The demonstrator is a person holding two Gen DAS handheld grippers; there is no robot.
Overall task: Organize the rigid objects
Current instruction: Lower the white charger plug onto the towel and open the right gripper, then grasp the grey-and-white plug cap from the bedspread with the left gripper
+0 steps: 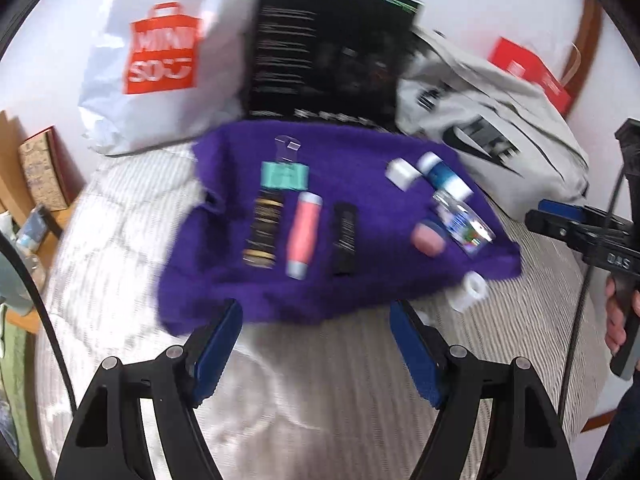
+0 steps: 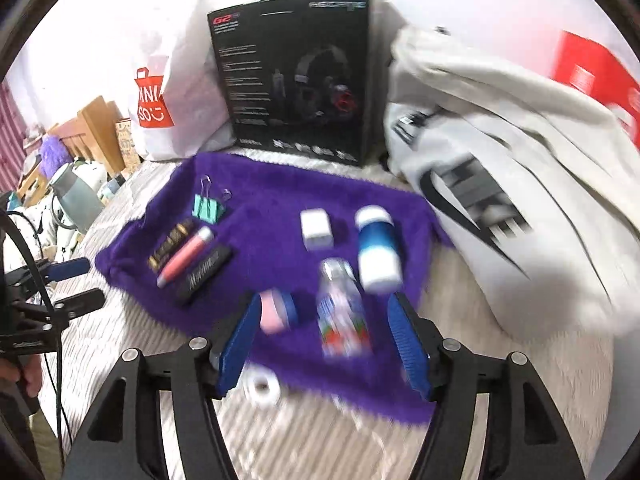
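The white tape roll (image 2: 262, 385) lies off the purple cloth (image 2: 280, 216) on the bedding, where either empty, parted gripper, left (image 1: 316, 344) or right (image 2: 322, 344), could nudge it rolling away.

Ahead of the open jaws of the left gripper (image 1: 316, 340) lies a purple cloth (image 1: 320, 280), fluffy and matt, on a ribbed white bedcover (image 1: 120, 240) of soft textile. Between the blue ribbed pads of the right gripper (image 2: 324, 340) stands a clear plastic bottle (image 2: 342, 320), glossy, and just left of it a smooth pink jar (image 2: 276, 312). Beyond the jaws are a black cardboard box (image 2: 296, 80) with slight sheen, a crinkled white plastic bag (image 2: 176, 92) and a grey fabric bag (image 2: 500, 200).
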